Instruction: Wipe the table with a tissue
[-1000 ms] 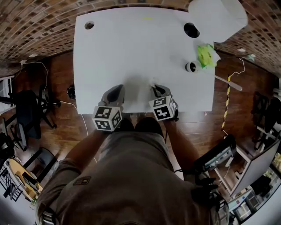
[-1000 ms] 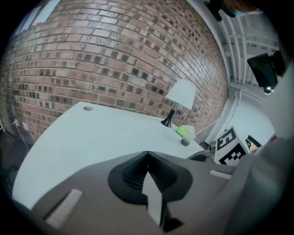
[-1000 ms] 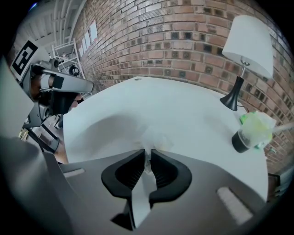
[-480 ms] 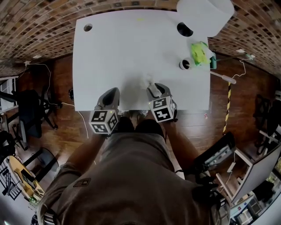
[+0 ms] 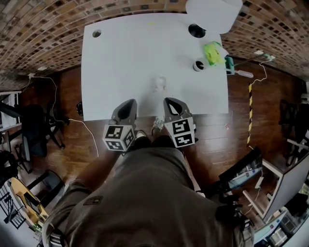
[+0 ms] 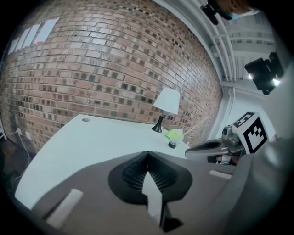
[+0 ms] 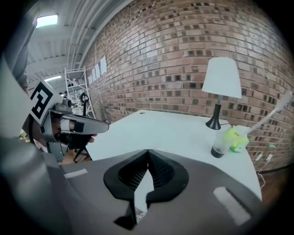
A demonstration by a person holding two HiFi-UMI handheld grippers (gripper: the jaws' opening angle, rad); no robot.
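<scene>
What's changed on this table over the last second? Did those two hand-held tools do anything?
The right tool let go of the small crumpled white tissue and drew back toward the person, its jaws closing shut on nothing. The left tool, shut too, pulled back slightly. The tissue now lies alone on the white table. The white-shaded lamp and the green object at the far right corner stayed put.
</scene>
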